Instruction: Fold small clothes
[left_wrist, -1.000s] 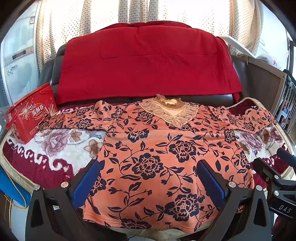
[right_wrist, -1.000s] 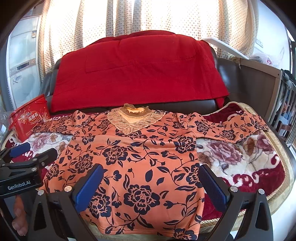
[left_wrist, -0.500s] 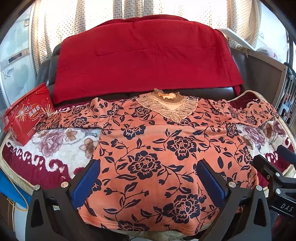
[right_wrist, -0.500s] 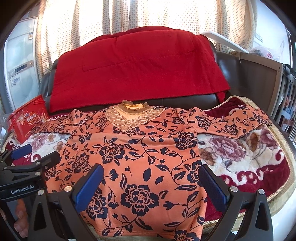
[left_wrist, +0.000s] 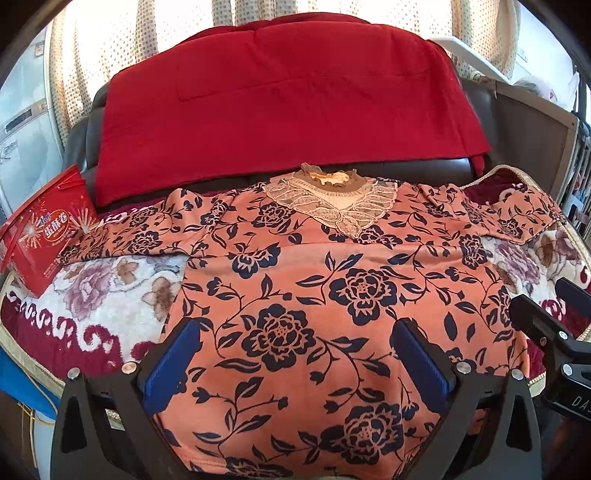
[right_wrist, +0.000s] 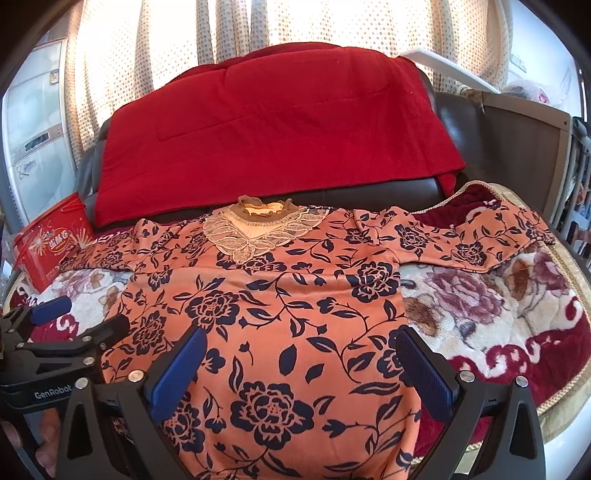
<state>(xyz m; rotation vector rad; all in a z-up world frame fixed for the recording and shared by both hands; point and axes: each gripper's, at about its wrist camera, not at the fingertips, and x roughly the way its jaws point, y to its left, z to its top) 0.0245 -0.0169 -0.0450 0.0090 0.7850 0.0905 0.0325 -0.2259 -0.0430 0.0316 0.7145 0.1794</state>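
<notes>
An orange top with dark blue flowers and a lace collar (left_wrist: 325, 295) lies flat, face up, on a floral blanket, both sleeves spread sideways. It also shows in the right wrist view (right_wrist: 280, 314). My left gripper (left_wrist: 295, 362) is open and empty, hovering over the hem on the left half. My right gripper (right_wrist: 301, 369) is open and empty over the hem on the right half. Each gripper shows at the edge of the other's view, the right one in the left wrist view (left_wrist: 550, 332) and the left one in the right wrist view (right_wrist: 66, 325).
A floral blanket (right_wrist: 480, 314) covers the sofa seat. A red blanket (left_wrist: 288, 99) hangs over the dark sofa back. A red snack box (left_wrist: 44, 229) stands at the left, next to the left sleeve. A wooden panel (right_wrist: 524, 147) stands at the right.
Both grippers have moved a little forward and down toward the top's hem. The top has not moved. Both stay open.
</notes>
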